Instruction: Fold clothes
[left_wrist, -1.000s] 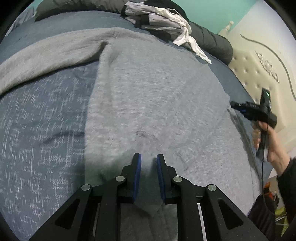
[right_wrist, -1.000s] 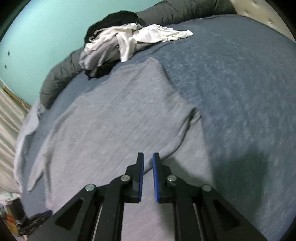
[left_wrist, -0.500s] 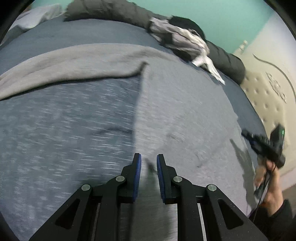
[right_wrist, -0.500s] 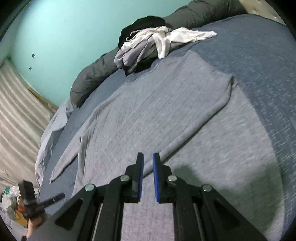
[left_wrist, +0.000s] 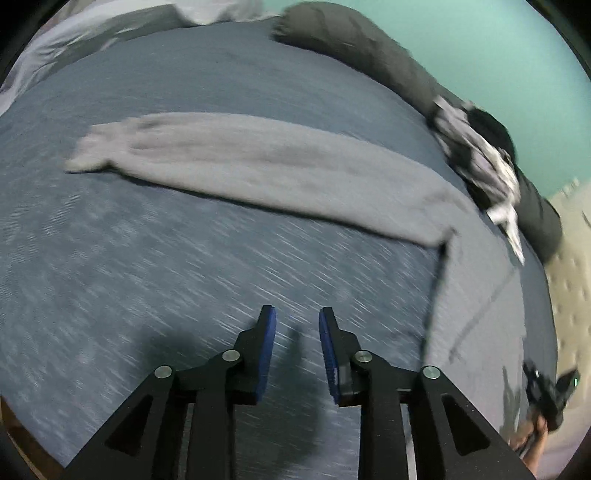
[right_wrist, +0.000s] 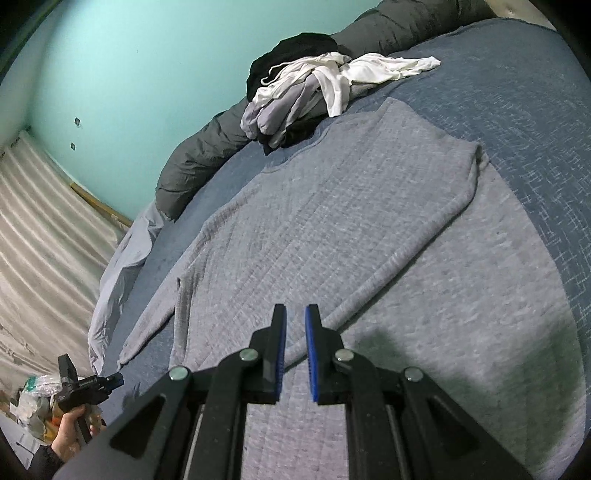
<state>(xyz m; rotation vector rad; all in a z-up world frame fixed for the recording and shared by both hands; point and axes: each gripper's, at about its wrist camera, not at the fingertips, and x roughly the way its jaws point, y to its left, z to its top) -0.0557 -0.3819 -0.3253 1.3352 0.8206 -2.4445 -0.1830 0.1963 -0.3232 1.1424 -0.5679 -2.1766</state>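
Left wrist view: the left gripper (left_wrist: 297, 321), which pinched the grey knit sweater's (right_wrist: 332, 229) hem a second ago, now hangs spread and empty over the blue-grey bedspread (left_wrist: 184, 277). The right gripper (right_wrist: 295, 320) has narrowly parted fingers, holding nothing. One sweater lies flat, one sleeve folded across, the other outstretched. One pile of white, grey and black clothes (right_wrist: 306, 92) sits beyond.

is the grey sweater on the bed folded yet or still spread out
Partly folded: one sleeve lies across the grey sweater, while the other sleeve stretches out over the bed.
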